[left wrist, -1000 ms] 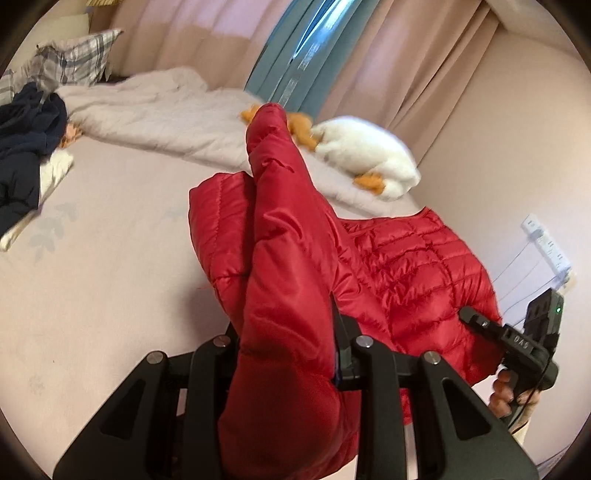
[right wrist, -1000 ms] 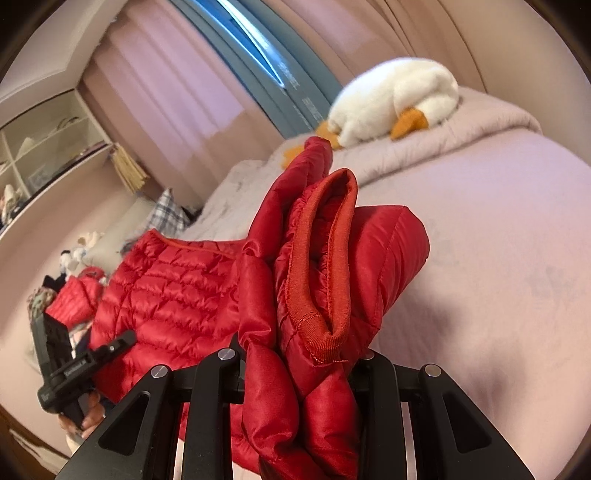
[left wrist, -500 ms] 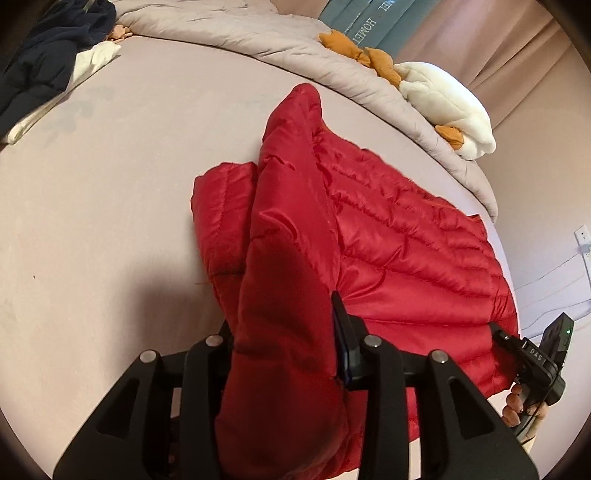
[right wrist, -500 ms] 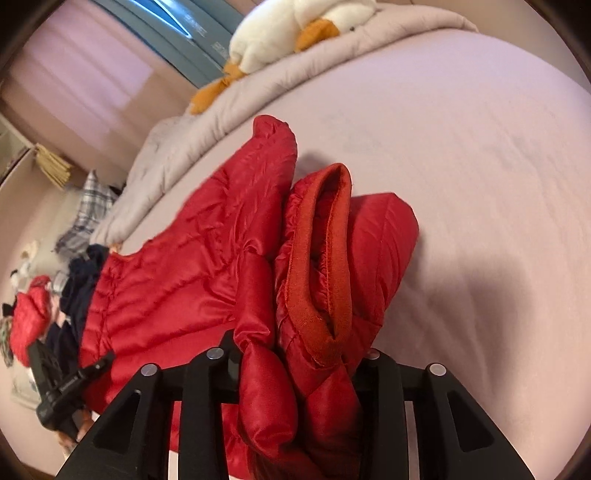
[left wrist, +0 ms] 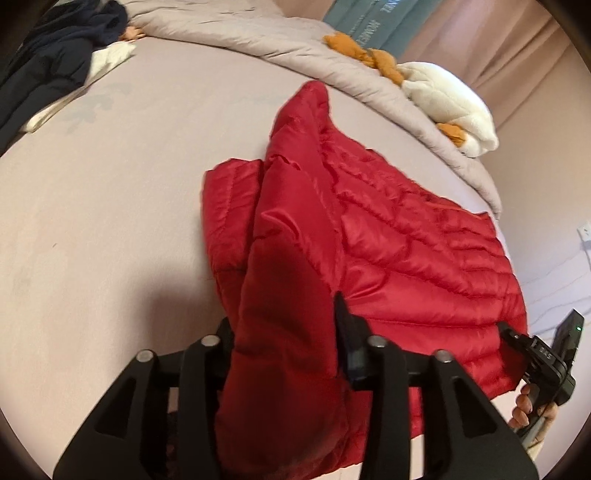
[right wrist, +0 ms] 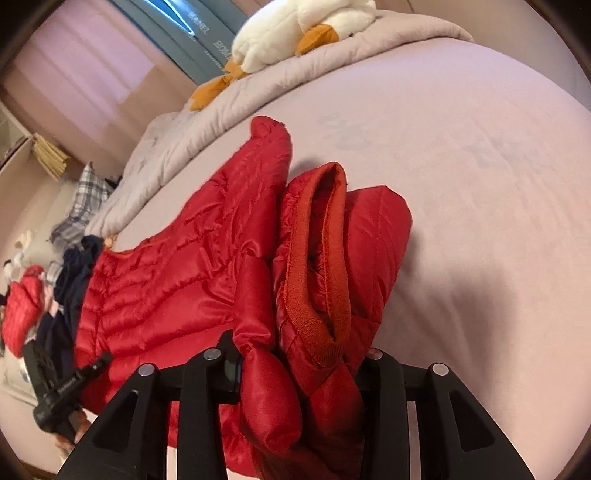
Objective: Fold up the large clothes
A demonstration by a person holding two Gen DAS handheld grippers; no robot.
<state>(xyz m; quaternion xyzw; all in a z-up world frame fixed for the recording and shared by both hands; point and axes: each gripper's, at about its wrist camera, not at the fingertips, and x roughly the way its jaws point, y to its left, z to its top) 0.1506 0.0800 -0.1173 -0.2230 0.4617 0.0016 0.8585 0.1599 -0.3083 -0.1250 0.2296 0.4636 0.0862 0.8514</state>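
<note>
Closest to me, a thick fold of the red down jacket (left wrist: 388, 240) fills the gap of my left gripper (left wrist: 284, 332), and my left jaws are opening around it; the fabric bulges between them, the right pad against the cloth, though whether they still pinch it I cannot tell for sure. My right gripper (right wrist: 299, 358) has the jacket's bunched end in its gap, a puffy roll and the ribbed cuff (right wrist: 325, 266) standing up between the jaws, which are opening as well, with the cloth still wedged between them. In the left view my right hand's gripper shows at the jacket's near right corner, and in the right view my left one sits at its near left side. Beyond the jaws the jacket lies spread flat on the bed (left wrist: 110, 184), its quilted body stretching between my two grippers and a folded-over part pointing away toward the far edge. To the left of the jacket the sheet is bare and wide; to the right of it the same. Farther off a grey duvet (left wrist: 258, 33) is heaped along the far edge with a white plush duck (right wrist: 295, 33) on it, and dark clothes (left wrist: 48, 66) lie at the far left corner.
</note>
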